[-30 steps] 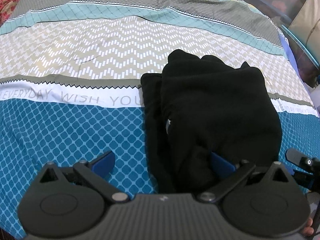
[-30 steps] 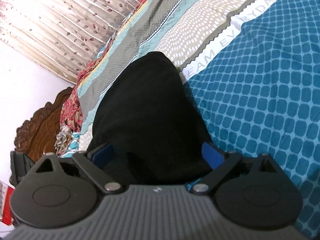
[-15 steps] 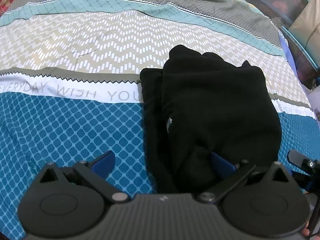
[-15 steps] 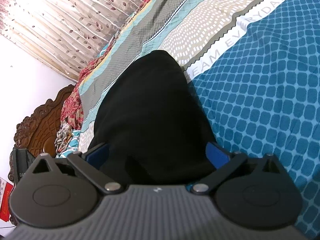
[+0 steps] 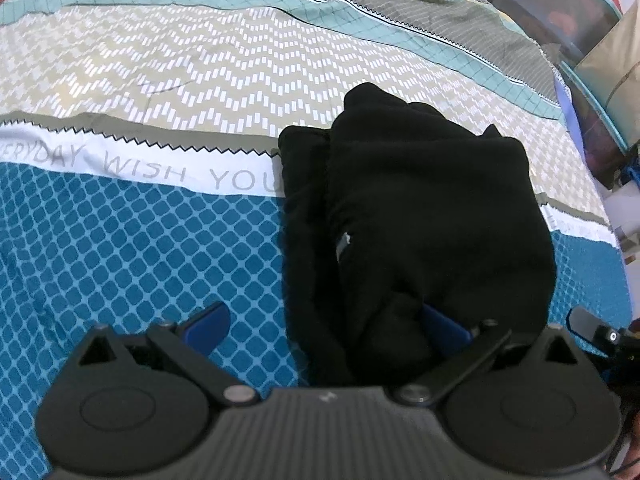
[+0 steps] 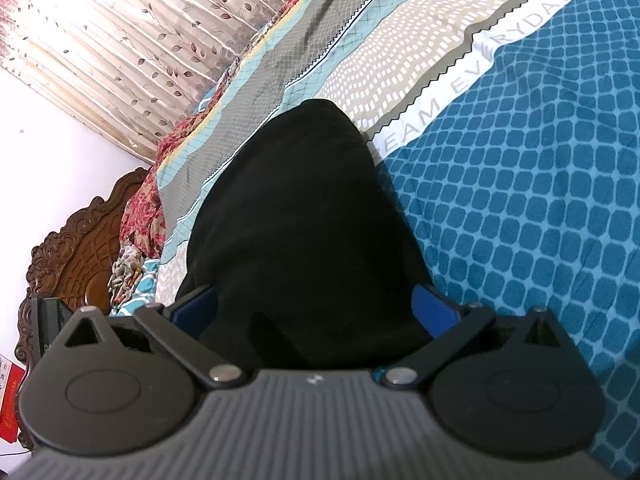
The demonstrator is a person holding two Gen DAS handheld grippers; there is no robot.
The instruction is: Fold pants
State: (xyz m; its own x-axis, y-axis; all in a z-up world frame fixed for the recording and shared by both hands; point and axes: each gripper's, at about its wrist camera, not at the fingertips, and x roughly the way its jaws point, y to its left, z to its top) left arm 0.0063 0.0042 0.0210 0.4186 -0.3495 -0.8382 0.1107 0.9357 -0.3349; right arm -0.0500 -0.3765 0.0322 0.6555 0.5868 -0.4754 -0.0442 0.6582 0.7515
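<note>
A: How does the left gripper (image 5: 324, 326) stand?

B: Its jaws are spread wide. The left blue pad (image 5: 206, 326) hangs over the blue checked part of the bedsheet (image 5: 140, 248), clear of the cloth. The right pad (image 5: 444, 326) is against the near edge of the black pants (image 5: 420, 216), partly tucked under a fold. Nothing is pinched between the two.

A: And the right gripper (image 6: 316, 312)?

B: Also wide apart. The near end of the pants (image 6: 296, 224) fills the gap between its blue pads (image 6: 434, 312), one at each side of the bundle. Whether the pads press the cloth or only sit beside it, I cannot tell; the jaws themselves are clearly released.

A: How do the pants look?

B: Folded into a thick, compact black bundle, with a narrower layer showing along its left side in the left wrist view and a small pale tag (image 5: 343, 243) near the middle. They lie on the bed, across the white band printed "WISH YOU", reaching from the blue checks into the beige zigzag stripe.

A: Any containers?

B: A dark bin (image 5: 576, 12) with a teal rim stands beyond the bed's far right corner; its contents are too blurred to name.
</note>
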